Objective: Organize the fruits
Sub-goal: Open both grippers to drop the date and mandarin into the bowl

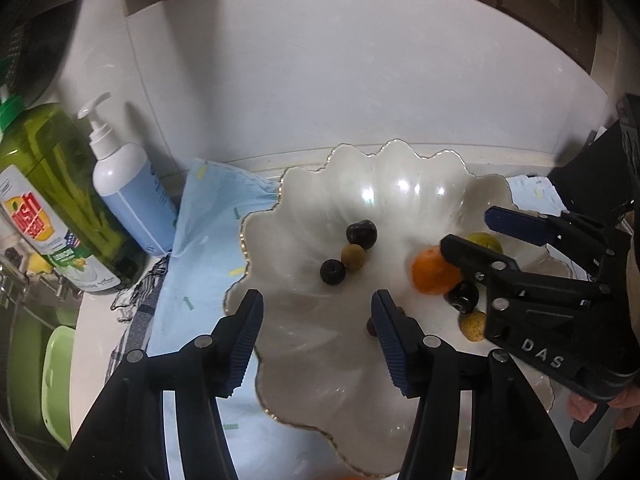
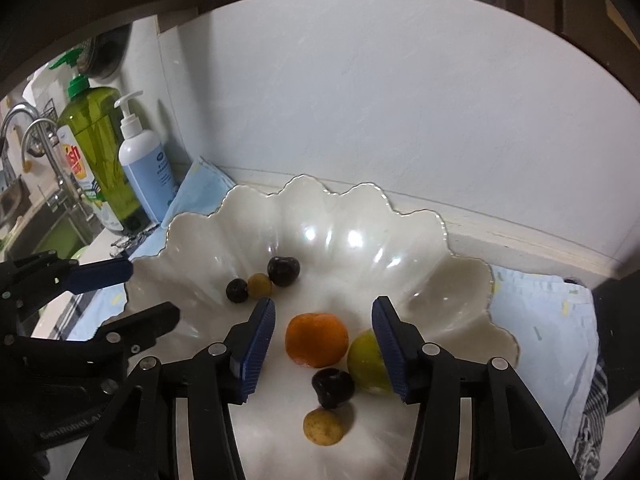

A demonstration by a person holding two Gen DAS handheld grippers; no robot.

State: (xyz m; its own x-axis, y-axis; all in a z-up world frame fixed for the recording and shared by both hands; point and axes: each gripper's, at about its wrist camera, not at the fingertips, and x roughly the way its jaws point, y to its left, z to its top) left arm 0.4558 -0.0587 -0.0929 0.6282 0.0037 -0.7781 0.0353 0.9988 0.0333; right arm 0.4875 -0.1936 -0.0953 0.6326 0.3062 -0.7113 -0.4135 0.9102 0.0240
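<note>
Both claws are hanging apart and empty: left gripper [image 1: 316, 322], right gripper [image 2: 323, 322] over the scalloped white bowl [image 2: 460, 280]. Lifting straight up is avoiding nudging the round orange fruit [image 2: 316, 338] at lower centre.

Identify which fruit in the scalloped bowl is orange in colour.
The round orange fruit, lying between the right gripper's fingers; the others are dark, tan or yellow-green.

The scalloped bowl [image 2: 460, 276] is pearly white with a thin gold rim. In it lie an orange fruit [image 2: 316, 339], a yellow-green one [image 2: 366, 362] beside it, and dark purple ones [image 2: 283, 271]. Under the bowl, the cloth [image 1: 204, 236] is pale blue with small green and yellow marks.
</note>
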